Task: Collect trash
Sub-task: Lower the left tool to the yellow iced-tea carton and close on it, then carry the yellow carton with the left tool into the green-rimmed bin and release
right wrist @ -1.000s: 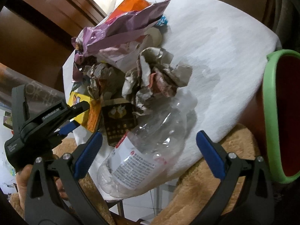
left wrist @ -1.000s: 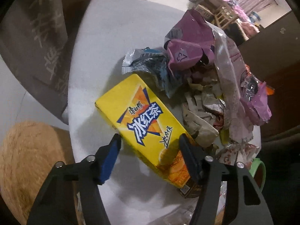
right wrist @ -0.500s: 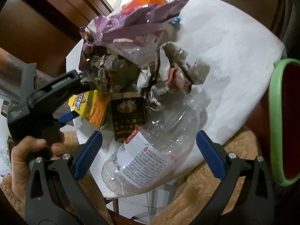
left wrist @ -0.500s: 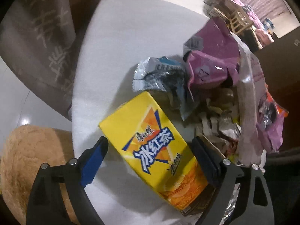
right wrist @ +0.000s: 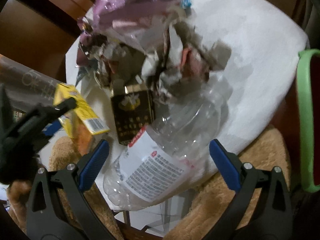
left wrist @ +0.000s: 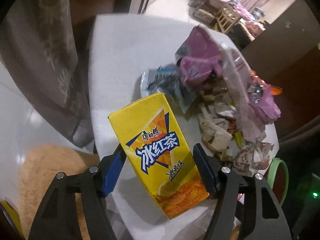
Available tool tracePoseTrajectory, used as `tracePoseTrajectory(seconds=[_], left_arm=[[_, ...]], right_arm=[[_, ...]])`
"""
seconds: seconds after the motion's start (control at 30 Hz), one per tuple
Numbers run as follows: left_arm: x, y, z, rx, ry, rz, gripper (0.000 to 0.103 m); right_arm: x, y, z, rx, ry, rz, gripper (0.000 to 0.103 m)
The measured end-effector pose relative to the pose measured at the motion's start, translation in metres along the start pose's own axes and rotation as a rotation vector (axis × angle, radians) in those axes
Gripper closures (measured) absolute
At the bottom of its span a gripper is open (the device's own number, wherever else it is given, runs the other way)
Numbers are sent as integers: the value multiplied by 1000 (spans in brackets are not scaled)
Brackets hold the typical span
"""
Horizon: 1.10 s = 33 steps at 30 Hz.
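My left gripper (left wrist: 160, 168) is shut on a yellow iced-tea carton (left wrist: 156, 144) and holds it tilted above the white round table (left wrist: 124, 50). The carton and the left gripper also show at the left of the right wrist view (right wrist: 80, 112). My right gripper (right wrist: 158, 160) is open, its blue pads on either side of a crushed clear plastic bottle (right wrist: 160, 164) that lies at the table's near edge. Behind lies a heap of trash: purple wrappers (left wrist: 200, 60), crumpled paper (right wrist: 180, 64) and a dark box (right wrist: 132, 114).
A green-rimmed bin shows at the right edge of the right wrist view (right wrist: 304, 120) and low right in the left wrist view (left wrist: 280, 172). Tan plush stools (right wrist: 230, 200) stand under the table edge. A grey curtain (left wrist: 40, 50) hangs to the left.
My left gripper has closed on the yellow carton and lifted it off the table, away from the dark box. My right gripper stays open around the bottle and has moved slightly closer.
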<state>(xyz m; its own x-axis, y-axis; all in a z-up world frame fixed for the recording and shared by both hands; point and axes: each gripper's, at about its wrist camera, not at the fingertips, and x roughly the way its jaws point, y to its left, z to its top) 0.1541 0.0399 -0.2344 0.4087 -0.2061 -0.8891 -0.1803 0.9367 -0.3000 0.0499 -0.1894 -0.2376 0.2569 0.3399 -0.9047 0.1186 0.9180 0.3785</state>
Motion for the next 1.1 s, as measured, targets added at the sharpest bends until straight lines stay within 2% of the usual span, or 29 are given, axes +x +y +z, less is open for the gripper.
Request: tracePoseTrajectory(seconds=[0.07, 0.17, 0.33, 0.5, 0.57, 0.7, 0.93, 1.1], left_arm=[[-15, -4, -2, 48, -48, 11, 38], [-38, -10, -8, 107, -113, 23, 38], [-76, -10, -27, 181, -195, 24, 39], [-107, -24, -31, 233, -293, 11, 39], [-117, -26, -34, 244, -323, 0, 39], [-135, -39, -37, 272, -374, -23, 39], [-157, -68, -45, 321, -432, -69, 39], [-158, -100, -57, 380, -421, -154, 39]], right_arm=[[3, -1, -1, 2, -11, 2, 4], [3, -5, 0, 9, -29, 18, 22], [-6, -17, 2, 44, -33, 123, 34], [-43, -24, 2, 37, -113, 169, 34], [-62, -29, 2, 58, -155, 199, 34], [-99, -32, -1, 50, -264, 206, 34], [-146, -44, 6, 47, -434, 204, 34], [-176, -87, 8, 109, -519, 170, 34]])
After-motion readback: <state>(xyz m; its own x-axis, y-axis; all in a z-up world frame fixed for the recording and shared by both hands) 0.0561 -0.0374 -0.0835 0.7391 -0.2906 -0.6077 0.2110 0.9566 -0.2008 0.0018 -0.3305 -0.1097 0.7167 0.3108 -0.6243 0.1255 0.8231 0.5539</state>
